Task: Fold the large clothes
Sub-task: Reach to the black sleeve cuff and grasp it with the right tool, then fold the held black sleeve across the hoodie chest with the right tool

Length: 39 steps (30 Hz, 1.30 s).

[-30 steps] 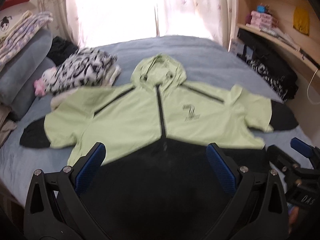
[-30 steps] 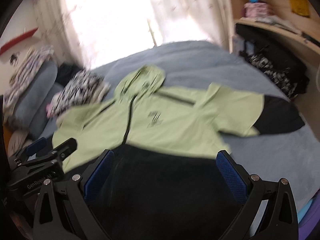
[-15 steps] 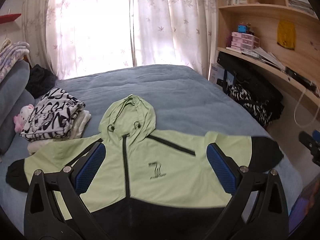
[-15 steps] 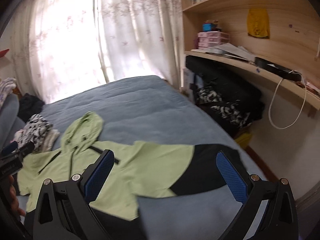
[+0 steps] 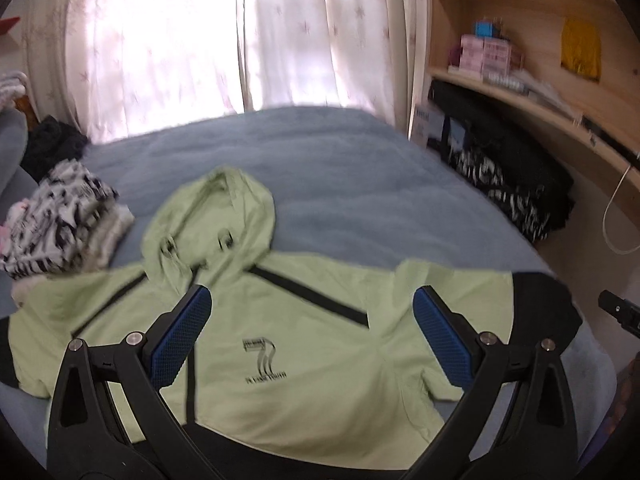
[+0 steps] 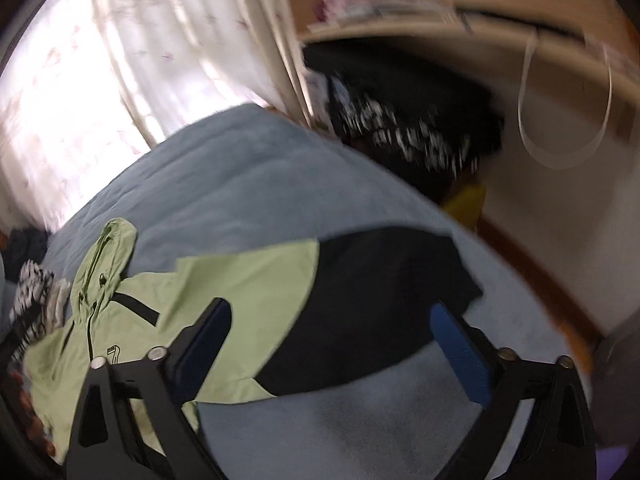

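Observation:
A light green hooded jacket (image 5: 312,340) with black cuffs and a black hem lies spread flat, front up, on the blue-grey bed (image 5: 352,168). Its hood (image 5: 212,216) points toward the window. My left gripper (image 5: 312,332) is open and empty, above the chest of the jacket. My right gripper (image 6: 332,340) is open and empty, above the jacket's right sleeve and its black cuff (image 6: 380,300). The jacket also shows in the right wrist view (image 6: 132,344). The tip of the right gripper shows at the right edge of the left wrist view (image 5: 620,312).
A folded black-and-white patterned pile (image 5: 60,216) sits on the bed left of the hood. Black bags with white print (image 5: 512,176) lie under a wooden shelf (image 5: 540,96) to the right. Curtains (image 5: 240,40) hang behind the bed. The floor (image 6: 540,280) is beyond the bed's right edge.
Both grippers swung up and to the right, then dipped. The left view went from the jacket's black hem to its chest. The right view went from the hem to the right sleeve. The jacket has not moved.

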Each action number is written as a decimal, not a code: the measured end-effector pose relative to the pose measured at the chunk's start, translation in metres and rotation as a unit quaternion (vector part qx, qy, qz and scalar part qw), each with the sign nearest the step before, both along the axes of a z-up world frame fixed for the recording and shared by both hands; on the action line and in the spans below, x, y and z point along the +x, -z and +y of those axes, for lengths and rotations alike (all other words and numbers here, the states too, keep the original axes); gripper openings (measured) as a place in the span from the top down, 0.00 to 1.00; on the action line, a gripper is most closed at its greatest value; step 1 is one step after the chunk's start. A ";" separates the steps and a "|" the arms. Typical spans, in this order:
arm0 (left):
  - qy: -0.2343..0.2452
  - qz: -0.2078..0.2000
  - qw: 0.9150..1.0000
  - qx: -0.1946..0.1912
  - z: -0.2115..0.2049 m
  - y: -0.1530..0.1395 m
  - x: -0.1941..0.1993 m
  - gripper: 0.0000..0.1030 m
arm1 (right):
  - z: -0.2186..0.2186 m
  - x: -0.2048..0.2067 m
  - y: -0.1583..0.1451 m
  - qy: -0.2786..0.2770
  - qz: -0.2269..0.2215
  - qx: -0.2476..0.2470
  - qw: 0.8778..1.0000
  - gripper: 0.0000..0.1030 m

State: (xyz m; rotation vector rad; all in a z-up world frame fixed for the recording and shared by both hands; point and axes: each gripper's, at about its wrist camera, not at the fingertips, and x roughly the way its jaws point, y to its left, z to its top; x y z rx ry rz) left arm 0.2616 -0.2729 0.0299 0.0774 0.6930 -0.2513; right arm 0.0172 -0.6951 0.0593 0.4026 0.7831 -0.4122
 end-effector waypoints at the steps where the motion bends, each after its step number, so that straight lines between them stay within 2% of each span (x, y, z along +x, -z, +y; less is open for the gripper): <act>1: -0.001 0.012 1.000 0.000 0.000 0.012 0.002 0.04 | -0.015 0.002 0.013 0.008 0.011 0.019 1.000 0.11; 3: -0.007 0.039 0.999 -0.004 -0.006 0.034 0.011 0.06 | -0.044 0.003 0.042 0.025 0.027 0.057 0.998 0.19; 8: -0.008 0.098 0.995 -0.007 -0.010 0.082 0.025 0.07 | -0.089 -0.006 0.109 0.069 0.044 0.138 0.987 0.19; 11: -0.014 0.093 0.996 0.006 -0.012 0.096 0.025 0.08 | -0.113 -0.011 0.142 0.087 0.039 0.184 0.978 0.19; 16: -0.015 0.095 0.995 -0.028 -0.008 0.103 0.022 0.08 | -0.122 -0.010 0.172 0.107 0.032 0.195 0.974 0.19; 20: 0.003 0.098 0.994 -0.044 -0.003 0.096 0.021 0.09 | -0.114 0.014 0.188 0.121 0.024 0.200 0.972 0.20; 22: 0.012 0.098 0.994 -0.054 -0.002 0.091 0.020 0.11 | -0.110 0.023 0.191 0.132 0.016 0.203 0.970 0.29; 23: 0.018 0.099 0.993 -0.061 0.000 0.089 0.020 0.12 | -0.108 0.031 0.194 0.137 0.017 0.203 0.969 0.45; 24: 0.024 0.098 0.993 -0.068 0.002 0.086 0.021 0.18 | -0.109 0.037 0.197 0.140 0.017 0.205 0.969 0.61; 25: 0.024 0.097 0.992 -0.075 0.004 0.082 0.021 0.28 | -0.114 0.039 0.200 0.146 0.017 0.209 0.967 0.66; 27: 0.010 0.098 0.992 -0.084 0.012 0.079 0.023 0.39 | -0.118 0.047 0.194 0.152 -0.003 0.214 0.965 0.86; 30: -0.013 0.093 0.993 -0.077 0.025 0.076 0.024 0.39 | -0.094 0.047 0.154 0.127 -0.045 0.168 0.977 0.91; 33: -0.038 0.073 0.996 -0.044 0.038 0.074 0.021 0.39 | -0.049 0.069 0.100 0.051 -0.095 0.124 0.986 0.92; 36: -0.039 0.064 0.997 -0.018 0.054 0.071 0.016 0.39 | 0.012 0.096 0.054 -0.046 -0.134 0.099 0.985 0.92; 39: -0.051 0.062 0.997 -0.025 0.084 0.064 0.010 0.39 | 0.088 0.127 0.032 -0.151 -0.141 0.083 0.975 0.92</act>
